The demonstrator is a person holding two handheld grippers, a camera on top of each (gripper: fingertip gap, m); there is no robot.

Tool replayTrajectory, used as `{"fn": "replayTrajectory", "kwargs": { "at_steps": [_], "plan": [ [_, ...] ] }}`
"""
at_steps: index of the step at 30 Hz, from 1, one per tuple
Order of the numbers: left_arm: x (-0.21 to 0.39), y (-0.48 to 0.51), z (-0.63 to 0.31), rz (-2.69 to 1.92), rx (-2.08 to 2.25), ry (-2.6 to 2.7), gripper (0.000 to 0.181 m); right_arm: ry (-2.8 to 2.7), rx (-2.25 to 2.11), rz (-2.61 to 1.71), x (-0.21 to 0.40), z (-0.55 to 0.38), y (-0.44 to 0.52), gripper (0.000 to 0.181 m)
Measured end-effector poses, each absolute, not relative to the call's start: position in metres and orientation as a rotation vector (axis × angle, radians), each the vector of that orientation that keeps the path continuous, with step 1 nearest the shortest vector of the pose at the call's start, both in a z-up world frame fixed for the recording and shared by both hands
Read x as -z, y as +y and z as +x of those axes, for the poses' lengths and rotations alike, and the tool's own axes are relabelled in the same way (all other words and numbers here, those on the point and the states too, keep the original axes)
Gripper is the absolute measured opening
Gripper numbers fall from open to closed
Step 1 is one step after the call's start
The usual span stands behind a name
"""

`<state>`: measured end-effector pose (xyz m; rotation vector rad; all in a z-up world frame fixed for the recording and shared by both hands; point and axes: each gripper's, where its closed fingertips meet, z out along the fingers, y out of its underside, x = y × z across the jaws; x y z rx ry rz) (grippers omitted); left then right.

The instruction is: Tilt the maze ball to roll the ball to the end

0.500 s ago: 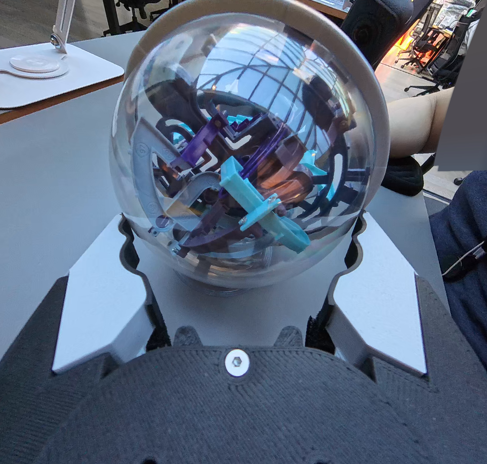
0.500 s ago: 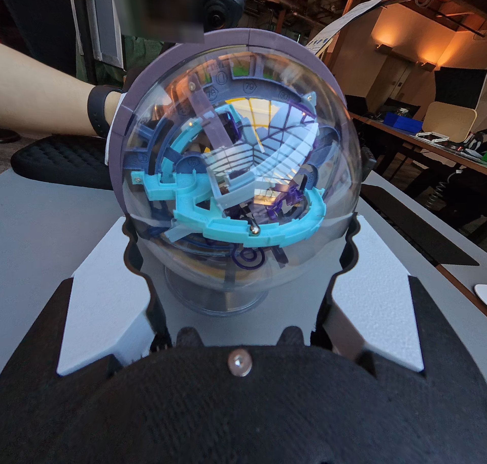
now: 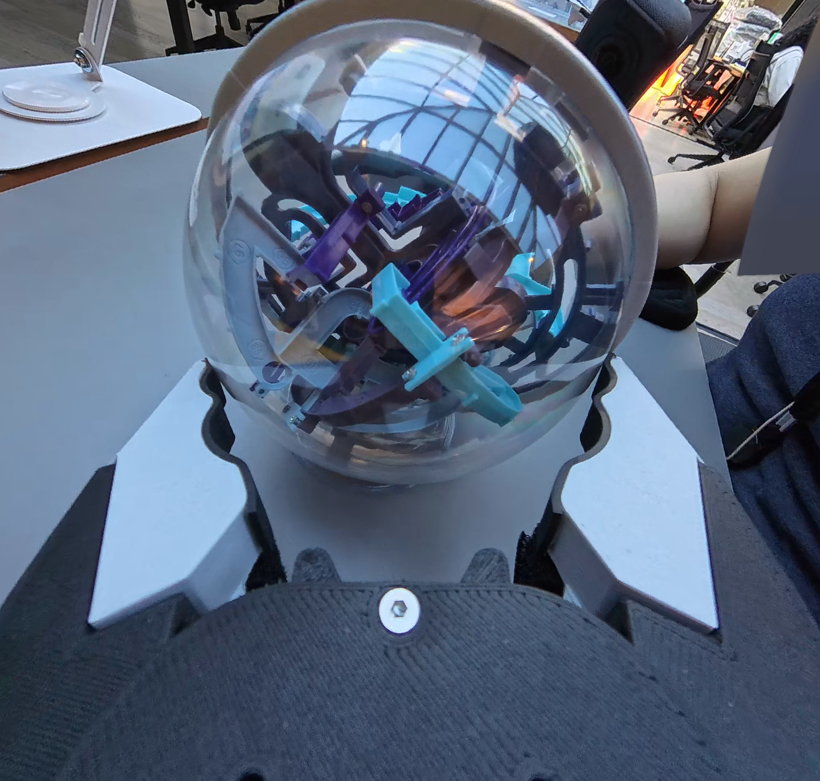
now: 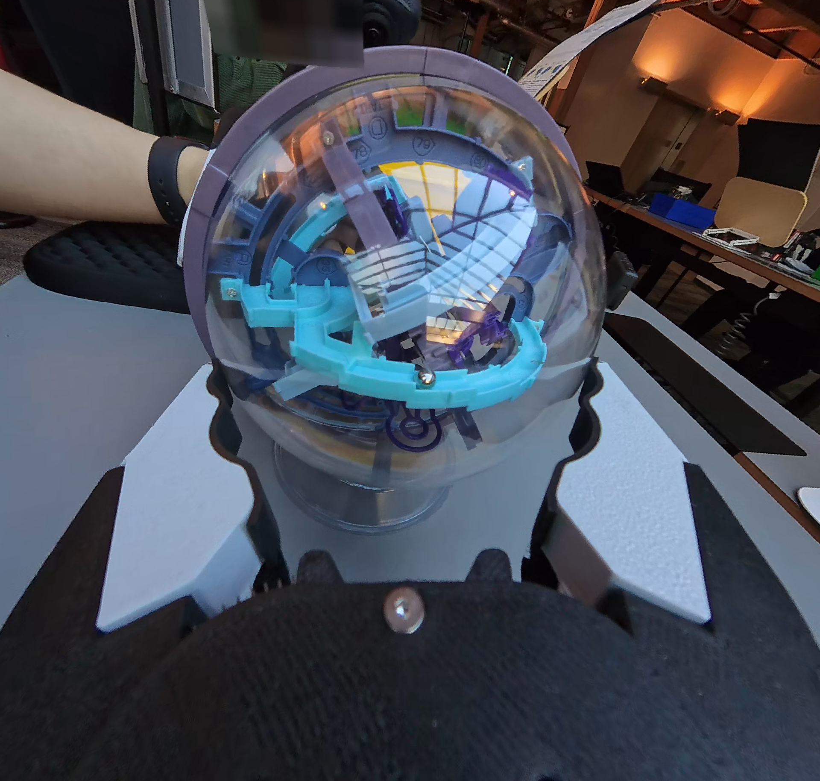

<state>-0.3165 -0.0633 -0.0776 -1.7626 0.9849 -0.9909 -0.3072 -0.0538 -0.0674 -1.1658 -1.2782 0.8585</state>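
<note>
Clear maze ball (image 3: 412,245) caught between the spread jaws of the left gripper (image 3: 406,378), lower flanks pressed against the dark pads on either side. Same sphere (image 4: 395,271) cradled from the opposite side by the right gripper (image 4: 399,387), its jaws likewise clamped around the lower curve. Two opposed grasps on one globe, probably so that small wrist turns on both sides can tip it in any direction without a slip.

Underside of the sphere seated on a clear round stand (image 4: 364,493), just below and between the right jaws, on the grey table (image 4: 88,360); whether weight rests there or in the grippers cannot be told.

Small steel ball (image 4: 425,378) visible only in the right wrist view, sitting on the curved turquoise track (image 4: 466,387), just above the line between the jaw tips and slightly right of centre. Track rising to either side of it, so apparently parked at a low point. Judged mid-route, end not reached. Next step likely a gentle roll of the globe toward one side; too sharp a tilt risks dropping the ball off the open rail.

A person's forearm (image 4: 75,160) beyond the sphere, past the left jaw.
</note>
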Motion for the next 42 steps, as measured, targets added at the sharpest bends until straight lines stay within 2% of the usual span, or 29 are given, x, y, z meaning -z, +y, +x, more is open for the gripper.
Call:
{"fn": "replayTrajectory", "kwargs": {
  "at_steps": [42],
  "plan": [
    [0.0817, -0.0729, -0.321, -1.85, 0.992, 1.013, 0.156, -1.312, -0.809, -1.146, 0.0667, -0.3063, -0.0608, 0.15]
  ]
}}
